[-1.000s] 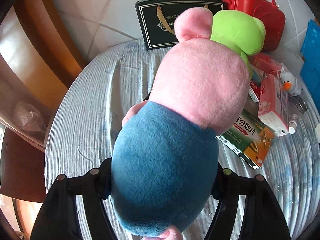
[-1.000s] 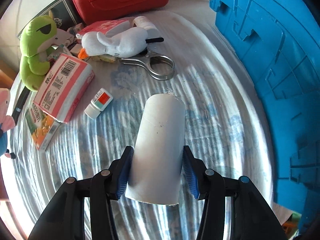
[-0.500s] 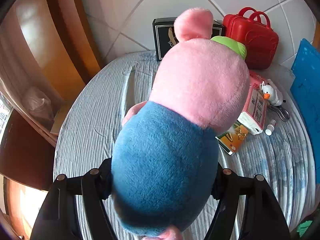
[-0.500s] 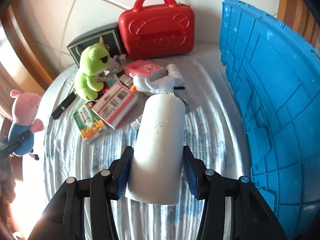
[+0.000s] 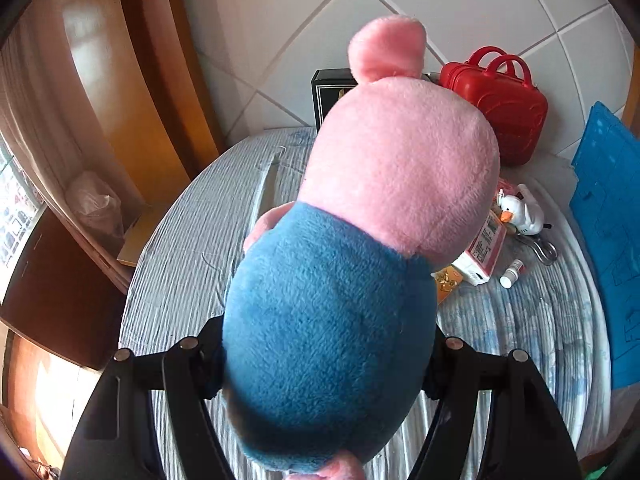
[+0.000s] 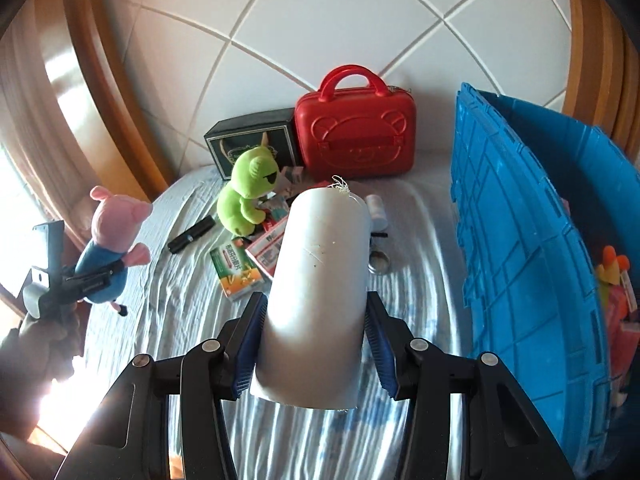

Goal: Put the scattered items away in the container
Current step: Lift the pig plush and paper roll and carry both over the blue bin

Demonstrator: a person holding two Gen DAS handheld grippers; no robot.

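My left gripper [image 5: 324, 364] is shut on a pink pig plush in a blue shirt [image 5: 360, 240] and holds it high above the table; gripper and plush also show in the right wrist view [image 6: 110, 252]. My right gripper [image 6: 314, 348] is shut on a white cardboard tube [image 6: 320, 288], lifted above the table. The blue crate [image 6: 532, 264] stands at the right, with some items inside it [image 6: 616, 280]. A green frog plush [image 6: 250, 192], boxes [image 6: 240, 268], a black marker [image 6: 192, 234] and a white duck plush [image 5: 520, 212] lie scattered on the table.
A red carry case [image 6: 356, 132] and a black box [image 6: 256, 140] stand at the back by the tiled wall. A small white bottle [image 5: 512, 274] and metal tongs [image 5: 540, 246] lie near the duck. A striped cloth [image 6: 168, 320] covers the round table.
Both grippers have risen higher above the table with their loads. The right view now looks over the crate's rim and shows items inside.
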